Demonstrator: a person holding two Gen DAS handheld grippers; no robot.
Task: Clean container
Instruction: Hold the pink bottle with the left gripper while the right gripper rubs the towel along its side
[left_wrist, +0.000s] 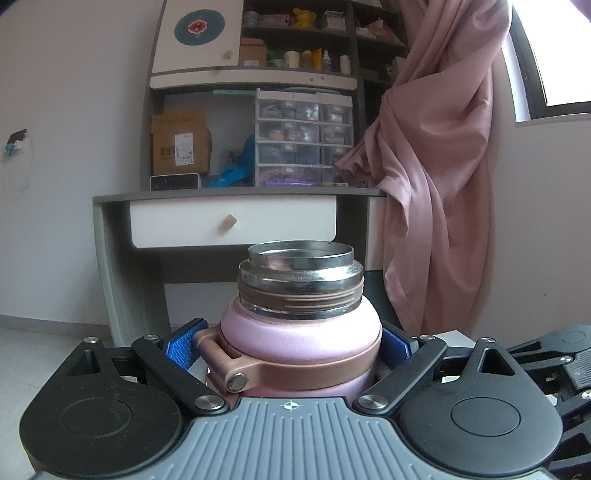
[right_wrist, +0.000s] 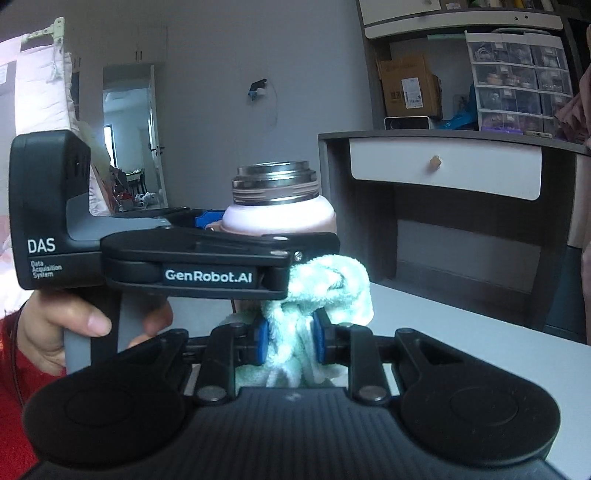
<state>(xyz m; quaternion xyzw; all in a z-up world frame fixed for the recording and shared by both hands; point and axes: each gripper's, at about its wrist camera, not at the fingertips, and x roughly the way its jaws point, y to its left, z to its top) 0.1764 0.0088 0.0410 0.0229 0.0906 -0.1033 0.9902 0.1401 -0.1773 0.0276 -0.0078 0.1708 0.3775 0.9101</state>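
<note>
Right now the pink flask (left_wrist: 301, 341) stands upright with its steel mouth uncovered, clamped at the shoulder by the left gripper (left_wrist: 291, 347); beside it the right gripper (right_wrist: 290, 341) pinches a mint-green cloth (right_wrist: 332, 286) (bunched) above the white surface (right_wrist: 480, 332).

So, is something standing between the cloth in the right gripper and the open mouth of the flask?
Yes: the left gripper body lies across just above the green cloth, below the flask mouth.

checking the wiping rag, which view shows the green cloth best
The right wrist view: the green cloth sits bunched and pinched in the right gripper, beside the pink flask. The left wrist view shows none of it.
</note>
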